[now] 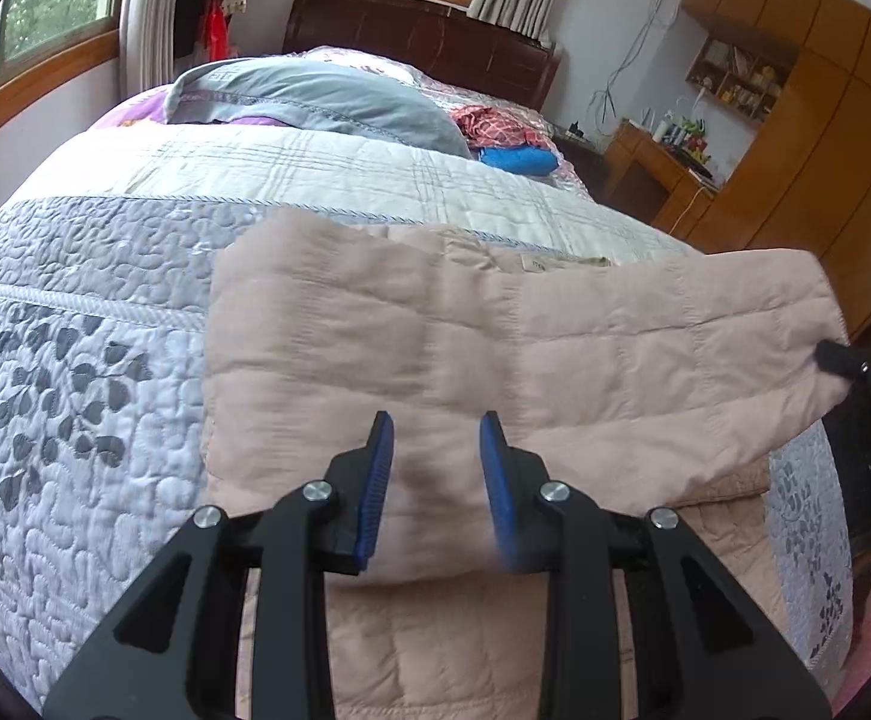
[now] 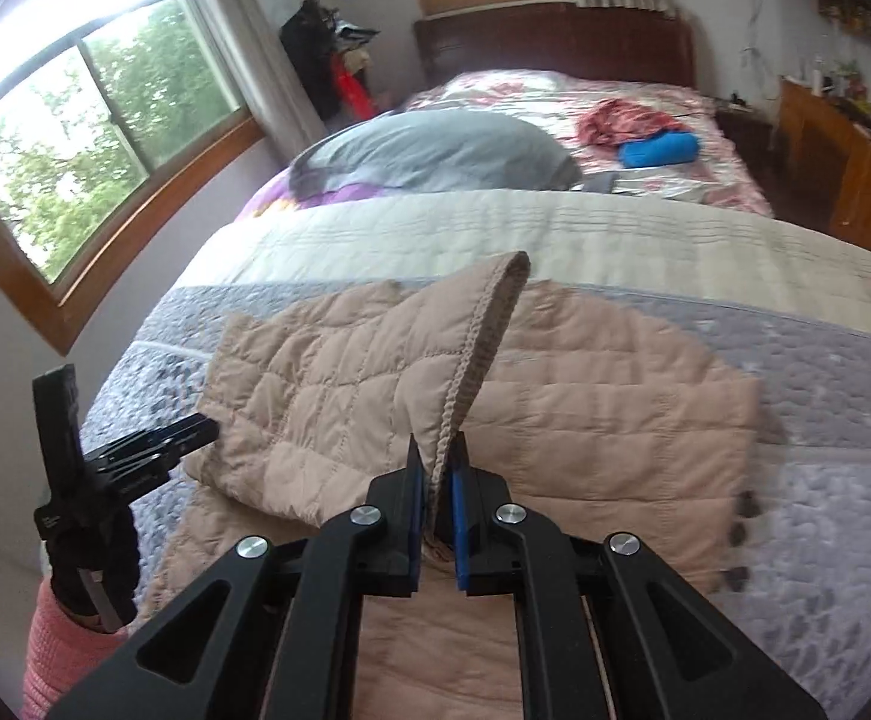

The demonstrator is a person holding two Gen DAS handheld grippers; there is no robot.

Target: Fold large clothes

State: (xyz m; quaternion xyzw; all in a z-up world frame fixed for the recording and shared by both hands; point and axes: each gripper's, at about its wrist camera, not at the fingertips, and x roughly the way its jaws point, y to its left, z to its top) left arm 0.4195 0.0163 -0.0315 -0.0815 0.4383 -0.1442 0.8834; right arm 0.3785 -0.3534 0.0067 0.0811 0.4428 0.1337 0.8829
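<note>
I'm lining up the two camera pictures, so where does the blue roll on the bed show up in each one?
Left wrist view: blue roll upper centre-right, right of the grey pillow.
Right wrist view: blue roll upper right, right of the grey pillow.
Shared landmark: the dark headboard behind.

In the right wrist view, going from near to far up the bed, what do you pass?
Right gripper clamped on the pink quilted jacket → grey pillow → blue roll → dark headboard.
</note>
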